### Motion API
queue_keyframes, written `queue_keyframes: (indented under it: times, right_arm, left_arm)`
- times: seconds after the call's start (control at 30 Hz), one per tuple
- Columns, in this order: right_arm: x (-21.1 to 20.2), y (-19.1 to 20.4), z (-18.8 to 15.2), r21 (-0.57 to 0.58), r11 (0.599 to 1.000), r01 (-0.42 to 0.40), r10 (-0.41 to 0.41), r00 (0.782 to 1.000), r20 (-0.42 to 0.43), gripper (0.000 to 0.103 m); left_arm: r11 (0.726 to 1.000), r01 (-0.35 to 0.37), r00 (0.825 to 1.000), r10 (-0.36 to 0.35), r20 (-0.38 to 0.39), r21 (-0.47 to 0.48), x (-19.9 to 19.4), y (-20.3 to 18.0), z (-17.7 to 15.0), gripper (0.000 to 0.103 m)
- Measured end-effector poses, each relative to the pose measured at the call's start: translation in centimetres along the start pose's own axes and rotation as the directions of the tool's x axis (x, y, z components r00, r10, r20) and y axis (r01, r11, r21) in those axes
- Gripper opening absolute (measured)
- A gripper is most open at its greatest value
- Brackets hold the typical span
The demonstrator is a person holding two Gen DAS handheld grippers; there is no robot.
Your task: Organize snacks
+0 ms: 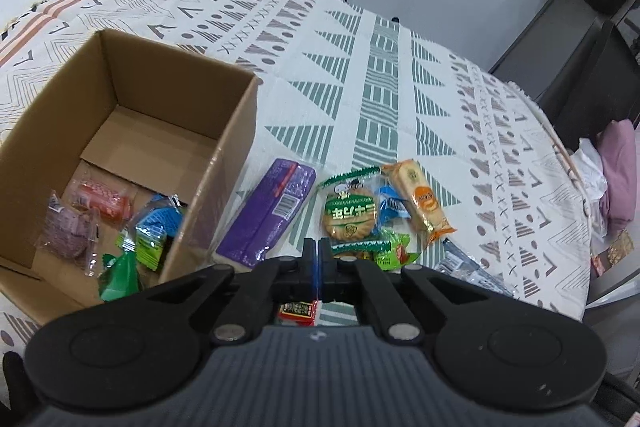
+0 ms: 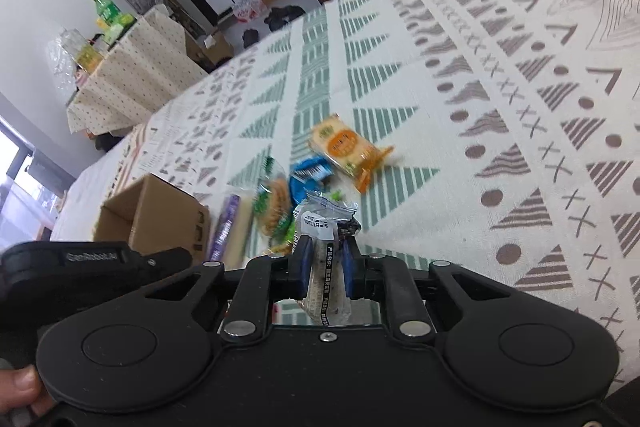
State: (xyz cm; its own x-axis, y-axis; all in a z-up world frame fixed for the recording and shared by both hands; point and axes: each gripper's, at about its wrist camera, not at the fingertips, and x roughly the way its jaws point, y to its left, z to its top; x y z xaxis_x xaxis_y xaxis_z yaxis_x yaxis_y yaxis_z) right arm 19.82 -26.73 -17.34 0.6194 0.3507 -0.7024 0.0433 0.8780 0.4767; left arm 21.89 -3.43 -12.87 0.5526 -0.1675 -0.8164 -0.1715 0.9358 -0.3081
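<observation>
Two grippers above the patterned cloth (image 1: 400, 75).
Left gripper (image 1: 319, 251) pressed together, empty; right gripper (image 2: 326, 259) pinches a grey wrapped snack (image 2: 324, 227).

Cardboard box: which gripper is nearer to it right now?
Left. The left gripper, shut, sits just beside the cardboard box; the right gripper, clamping a grey-wrapped snack, sits farther off, beyond the snack pile.

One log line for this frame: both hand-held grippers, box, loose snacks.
left hand-held gripper: shut, nothing visibly held | right hand-held gripper: shut on grey snack pack | cardboard box: partly filled | purple pack: on cloth
</observation>
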Motion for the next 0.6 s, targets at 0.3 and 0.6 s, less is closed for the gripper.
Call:
queue_keyframes:
  times: [0.3,0.6]
  right_arm:
    - [-1.7,2.7,0.9,-0.032,0.999,-0.021,0.023,0.999,0.046,0.015]
    - [-1.9,2.8,0.4,-0.019,1.0,0.016,-0.014,0.998,0.063,0.015]
  left_arm:
    - [0.999,0.037,0.999,-0.036,0.038,-0.02,-1.8,1.1,0.9,0.0]
    - [1.0,-0.004,0.995,0.001,-0.104,-0.028,1.4,1.6,-0.4,0.009]
